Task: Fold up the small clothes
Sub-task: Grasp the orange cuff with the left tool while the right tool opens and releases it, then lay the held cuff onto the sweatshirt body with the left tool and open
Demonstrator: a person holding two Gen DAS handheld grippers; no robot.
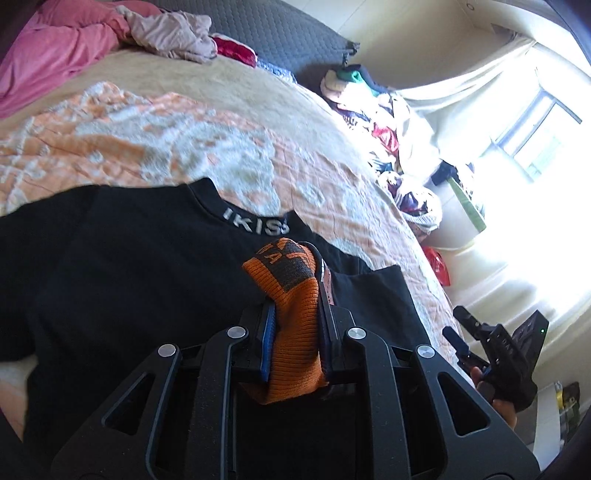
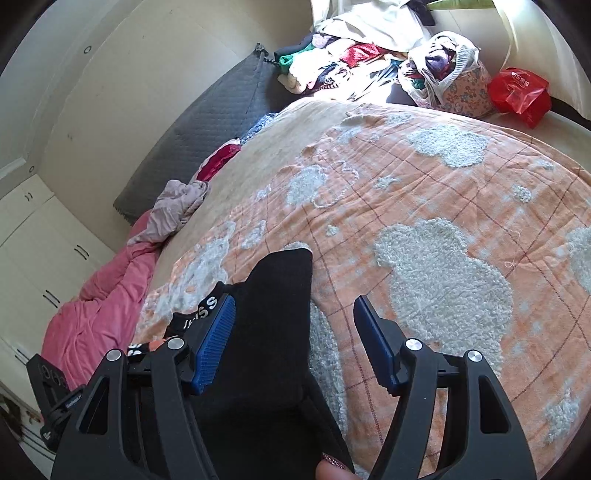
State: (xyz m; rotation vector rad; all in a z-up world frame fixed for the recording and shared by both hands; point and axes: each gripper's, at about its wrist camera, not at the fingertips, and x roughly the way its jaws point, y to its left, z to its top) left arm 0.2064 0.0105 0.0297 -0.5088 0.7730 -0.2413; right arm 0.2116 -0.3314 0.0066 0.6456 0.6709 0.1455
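Note:
A black garment (image 1: pixel 129 280) with white collar lettering lies spread on the orange and white bedspread (image 1: pixel 147 136). My left gripper (image 1: pixel 295 295) is shut on an orange and black knitted sock (image 1: pixel 291 317) and holds it just above the black garment. My right gripper (image 2: pixel 295 321) is open and empty; a corner of the black garment (image 2: pixel 273 332) lies under its left finger. The right gripper also shows in the left wrist view (image 1: pixel 495 350), off the bed's right side.
A pink quilt (image 1: pixel 48 62) and a beige crumpled cloth (image 1: pixel 170 33) lie at the bed's far end by a grey padded headboard (image 2: pixel 207 125). A pile of mixed clothes (image 2: pixel 354 62), a floral bag (image 2: pixel 458 85) and a red bag (image 2: pixel 521 92) sit beside the bed.

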